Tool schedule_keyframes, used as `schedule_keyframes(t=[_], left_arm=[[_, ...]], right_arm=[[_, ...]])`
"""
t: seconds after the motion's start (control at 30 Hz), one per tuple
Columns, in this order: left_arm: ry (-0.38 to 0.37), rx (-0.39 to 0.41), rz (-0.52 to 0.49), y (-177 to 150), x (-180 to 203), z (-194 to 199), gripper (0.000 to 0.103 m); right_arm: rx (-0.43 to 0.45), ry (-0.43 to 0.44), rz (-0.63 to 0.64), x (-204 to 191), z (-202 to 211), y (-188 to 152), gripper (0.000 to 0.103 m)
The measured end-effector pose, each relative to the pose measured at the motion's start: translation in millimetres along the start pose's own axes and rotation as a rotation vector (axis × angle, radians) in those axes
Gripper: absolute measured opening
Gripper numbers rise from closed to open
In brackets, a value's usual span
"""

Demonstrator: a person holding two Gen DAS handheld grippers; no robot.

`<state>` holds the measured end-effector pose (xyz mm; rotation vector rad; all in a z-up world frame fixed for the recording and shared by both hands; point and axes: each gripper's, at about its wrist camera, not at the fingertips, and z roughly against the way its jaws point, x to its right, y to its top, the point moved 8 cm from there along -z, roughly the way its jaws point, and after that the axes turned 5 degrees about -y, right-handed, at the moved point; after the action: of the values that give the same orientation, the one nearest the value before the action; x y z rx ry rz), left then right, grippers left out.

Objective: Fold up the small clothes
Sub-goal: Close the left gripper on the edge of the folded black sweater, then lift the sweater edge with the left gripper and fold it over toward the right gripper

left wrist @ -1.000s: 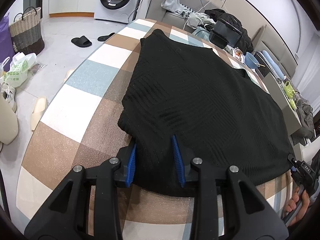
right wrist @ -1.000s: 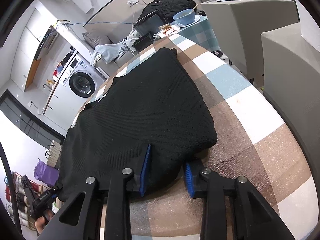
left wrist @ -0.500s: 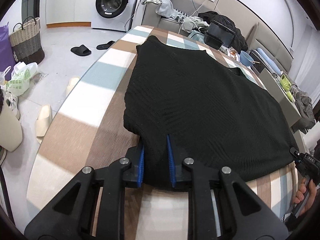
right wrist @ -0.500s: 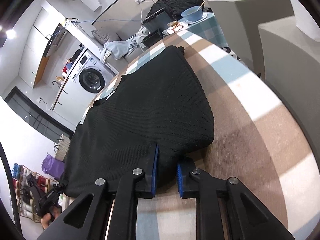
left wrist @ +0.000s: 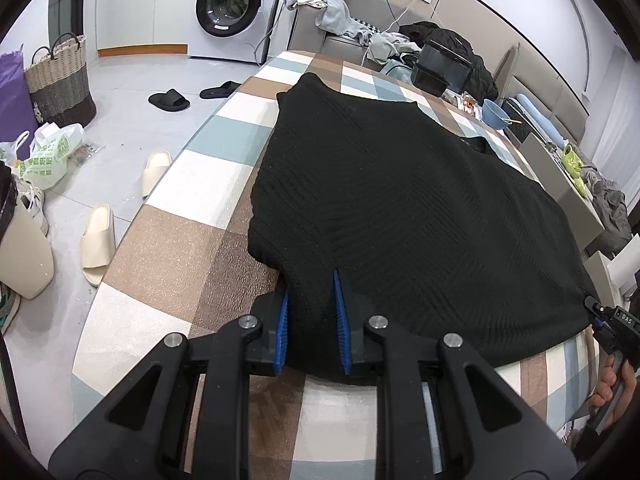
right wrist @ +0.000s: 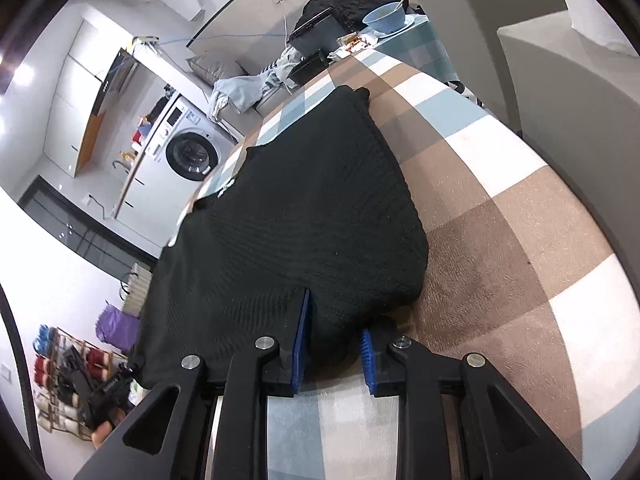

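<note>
Left claw (left wrist: 310, 322) pinches the near hem of the black knit garment (left wrist: 400, 208) on the checked bench (left wrist: 160, 280). Right claw (right wrist: 334, 344), jaws just easing apart, grips its other corner.

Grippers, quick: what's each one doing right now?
Left gripper: shut on the black knitted garment hem.
Right gripper: shut on the garment's other near corner.

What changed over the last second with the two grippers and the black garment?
Both the left gripper and right gripper closed their jaws onto the near hem of the black knit garment, pinching it; the right has just eased slightly wider. The garment stays flat on the checked tablecloth.
</note>
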<state>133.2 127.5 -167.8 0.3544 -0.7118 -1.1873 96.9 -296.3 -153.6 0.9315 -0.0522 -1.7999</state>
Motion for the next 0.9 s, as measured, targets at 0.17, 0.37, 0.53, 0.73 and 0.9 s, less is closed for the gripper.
schedule_keyframes(t=[0.17,0.37,0.53,0.73,0.9], left_arm=[[0.003,-0.001,-0.010,-0.6,4.2,-2.1,0.017],[0.053,0.009,-0.038,-3.8,12.5,-0.3,0.017],[0.043,-0.006,-0.045,-7.8,10.3,6.4,0.017],[0.045,-0.024,-0.077,-15.6,4.5,22.0,0.019],[0.022,-0.047,-0.035,-25.8,0.1,38.2,0.023]], right_arm=[[0.016,0.002,0.003,-1.4,3.6,-3.5,0.016],[0.019,-0.032,0.076,-0.3,19.0,-7.9,0.015],[0.081,-0.128,0.155,4.7,41.8,-0.8,0.050],[0.229,-0.226,0.209,10.2,84.8,22.5,0.064],[0.190,-0.169,0.242,-8.3,69.6,17.1,0.065]])
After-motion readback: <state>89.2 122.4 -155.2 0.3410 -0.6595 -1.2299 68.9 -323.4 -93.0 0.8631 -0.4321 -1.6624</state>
